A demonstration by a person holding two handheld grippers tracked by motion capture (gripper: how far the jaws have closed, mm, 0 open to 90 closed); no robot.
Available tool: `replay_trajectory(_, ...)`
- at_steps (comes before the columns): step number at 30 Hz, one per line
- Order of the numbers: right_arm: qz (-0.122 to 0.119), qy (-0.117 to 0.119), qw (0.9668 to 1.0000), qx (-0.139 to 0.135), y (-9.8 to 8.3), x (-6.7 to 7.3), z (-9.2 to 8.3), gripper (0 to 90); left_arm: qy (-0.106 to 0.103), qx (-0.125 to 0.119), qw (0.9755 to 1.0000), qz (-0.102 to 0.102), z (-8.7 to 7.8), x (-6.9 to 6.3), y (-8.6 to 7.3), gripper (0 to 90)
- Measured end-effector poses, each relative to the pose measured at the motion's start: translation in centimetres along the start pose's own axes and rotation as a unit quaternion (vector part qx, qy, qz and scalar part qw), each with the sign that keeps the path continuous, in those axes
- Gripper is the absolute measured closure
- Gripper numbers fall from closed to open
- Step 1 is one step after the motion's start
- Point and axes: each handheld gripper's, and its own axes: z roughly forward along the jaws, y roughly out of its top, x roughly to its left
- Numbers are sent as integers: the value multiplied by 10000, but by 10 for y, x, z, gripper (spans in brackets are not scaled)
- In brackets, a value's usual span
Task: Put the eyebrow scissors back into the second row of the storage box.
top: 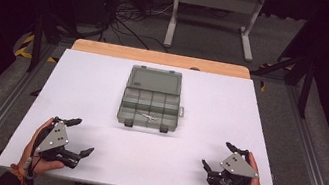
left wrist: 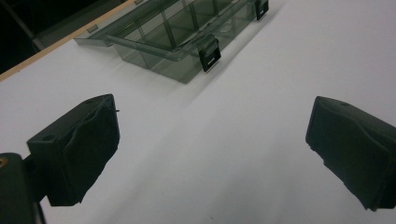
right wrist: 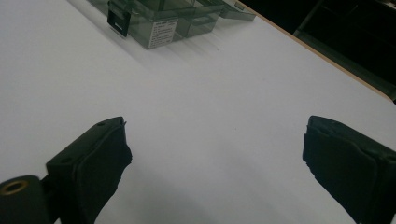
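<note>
A clear grey compartment box (top: 152,99) lies open in the middle of the white table (top: 101,92), lid folded back toward the far edge. Small pale parts (top: 147,116) rest in one of its front compartments. My left gripper (top: 79,135) sits near the table's front left corner, held by a hand, jaws wide apart and holding nothing. My right gripper (top: 218,156) sits at the front right, also open and holding nothing. The box (left wrist: 180,35) shows ahead in the left gripper view with a black latch (left wrist: 209,52); the box (right wrist: 163,18) shows top left in the right gripper view.
A wooden strip (top: 160,58) runs along the table's far edge. Beyond it stands a white metal frame (top: 213,14) amid cables on the dark floor. Metal rails (top: 9,102) flank the table on both sides. Bare white surface lies between the grippers and the box.
</note>
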Motion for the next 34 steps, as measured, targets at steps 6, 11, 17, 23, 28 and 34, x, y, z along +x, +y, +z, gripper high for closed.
replay_trajectory(6,19,31,10000,-72,3,2,-2,78,16,15,10000,48,-1,0,0,37)
replay_trajectory(11,-16,31,10000,-71,4,3,-2,79,34,-8,10000,23,-2,-1,0,37)
replay_trajectory(17,-64,70,9999,-97,4,4,-3,78,38,5,10000,59,-1,0,1,37)
replay_trajectory(23,-28,117,9999,-119,3,1,-2,77,48,49,10000,34,1,2,0,38)
replay_trajectory(28,-27,169,9998,-125,1,1,0,77,71,53,10000,14,1,1,1,39)
replay_trajectory(34,60,192,9996,-200,0,-2,-3,76,85,66,9999,-18,3,1,1,39)
